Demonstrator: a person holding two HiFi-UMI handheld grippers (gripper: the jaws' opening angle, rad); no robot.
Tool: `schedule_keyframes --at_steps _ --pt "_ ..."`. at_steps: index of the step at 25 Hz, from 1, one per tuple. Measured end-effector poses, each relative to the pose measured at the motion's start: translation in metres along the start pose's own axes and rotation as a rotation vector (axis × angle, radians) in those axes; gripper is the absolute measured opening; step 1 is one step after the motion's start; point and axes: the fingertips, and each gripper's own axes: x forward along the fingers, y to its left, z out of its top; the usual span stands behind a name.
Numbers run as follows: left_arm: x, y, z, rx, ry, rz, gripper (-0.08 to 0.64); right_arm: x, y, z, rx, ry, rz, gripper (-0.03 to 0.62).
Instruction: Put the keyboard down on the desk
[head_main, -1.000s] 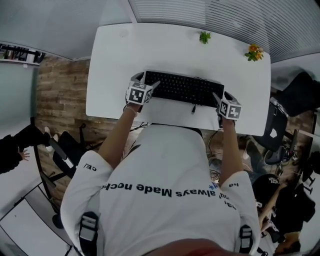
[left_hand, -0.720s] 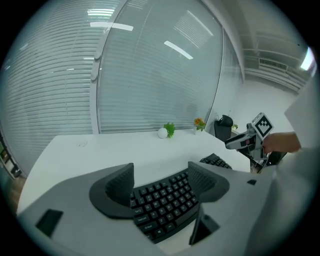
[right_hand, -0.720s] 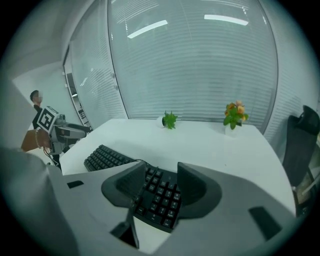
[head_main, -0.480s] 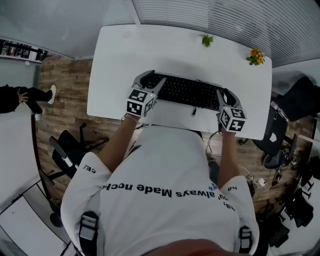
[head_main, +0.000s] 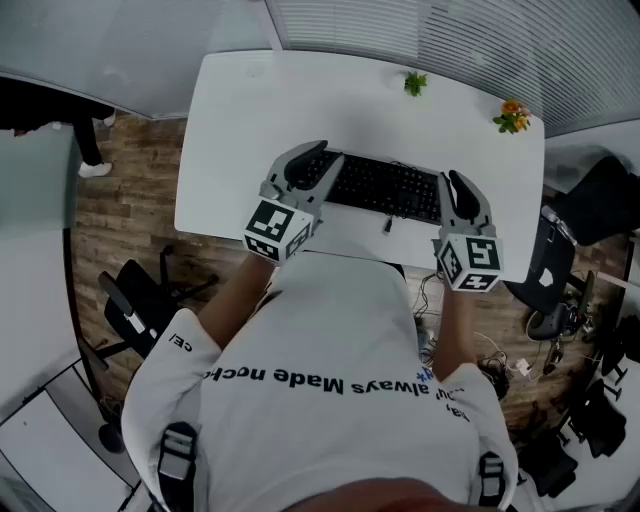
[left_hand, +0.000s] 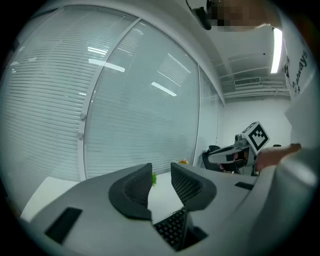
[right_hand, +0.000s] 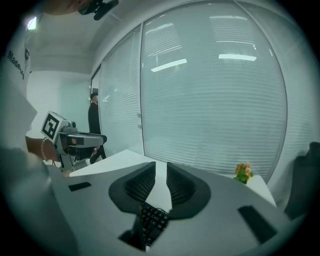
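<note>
The black keyboard (head_main: 385, 187) lies flat on the white desk (head_main: 300, 90), near its front edge. My left gripper (head_main: 303, 158) hovers over the keyboard's left end and my right gripper (head_main: 458, 185) over its right end. Both are lifted clear and tilted upward. In the left gripper view the left gripper (left_hand: 161, 172) has a narrow gap with nothing in it, and the keyboard (left_hand: 172, 230) shows below. In the right gripper view the right gripper (right_hand: 161, 170) is closed to a thin slit, empty, above the keyboard (right_hand: 152, 220).
A small green plant (head_main: 415, 82) and an orange-flowered plant (head_main: 511, 112) stand at the desk's far edge, before window blinds. A black office chair (head_main: 600, 190) is beside the desk's right end. The keyboard's cable (head_main: 388, 222) hangs over the front edge.
Both grippers let go of the keyboard, rose and pulled back toward me, and their jaws narrowed. The keyboard stays on the desk.
</note>
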Motion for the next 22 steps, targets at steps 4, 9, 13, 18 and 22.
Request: schedule_keyframes --at_steps 4,9,13,18,22 --pt "-0.008 -0.016 0.032 0.024 -0.074 -0.017 0.121 -0.012 0.015 0.029 -0.036 -0.053 0.020 0.071" --pt "-0.020 -0.027 0.063 0.041 -0.134 -0.017 0.106 -0.024 0.033 0.058 -0.081 -0.118 0.054 0.064" --pt "-0.027 -0.034 0.084 0.067 -0.177 -0.008 0.103 -0.035 0.044 0.079 -0.105 -0.148 0.064 0.061" --pt "-0.031 -0.043 0.104 0.089 -0.231 -0.012 0.103 -0.044 0.051 0.096 -0.114 -0.176 0.074 0.061" --pt "-0.031 -0.045 0.107 0.094 -0.232 -0.010 0.103 -0.048 0.055 0.102 -0.126 -0.185 0.075 0.060"
